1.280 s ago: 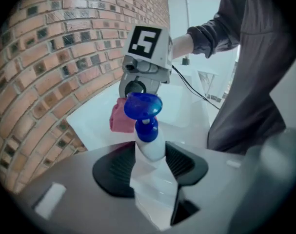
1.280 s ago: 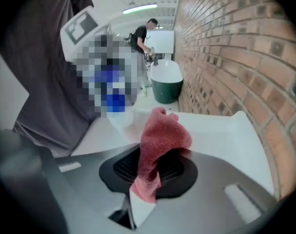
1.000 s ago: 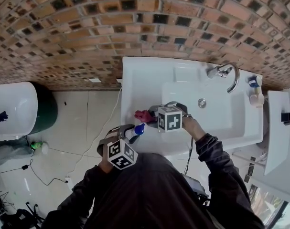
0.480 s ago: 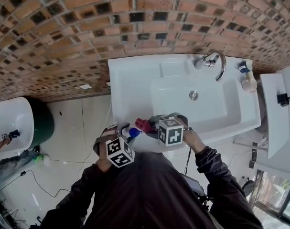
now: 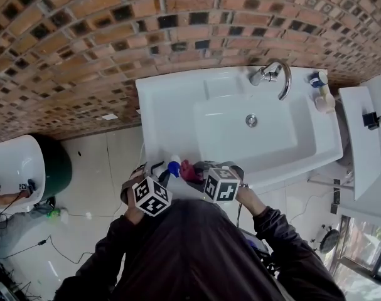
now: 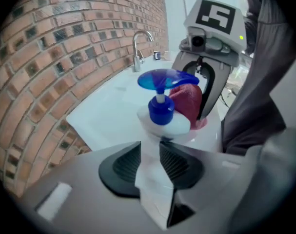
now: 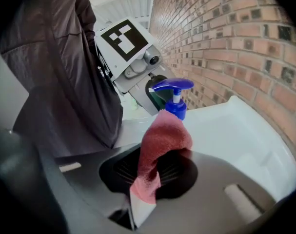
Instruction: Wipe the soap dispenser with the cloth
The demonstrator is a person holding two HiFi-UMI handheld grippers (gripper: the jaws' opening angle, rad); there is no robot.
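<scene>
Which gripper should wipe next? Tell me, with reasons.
Right. The right gripper is shut on the red cloth, close beside the soap dispenser; the left gripper, its jaws having just been closing, clamps the dispenser's body.

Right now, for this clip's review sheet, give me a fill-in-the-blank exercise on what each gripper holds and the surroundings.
The left gripper is shut on the ____.
The right gripper pinches the ____.
The dispenser's pump head is ____.
Behind the sink stands a ____ wall.
Missing: soap dispenser; cloth; blue; brick.
The left gripper's jaws have just been closing, with the dispenser between them.
</scene>
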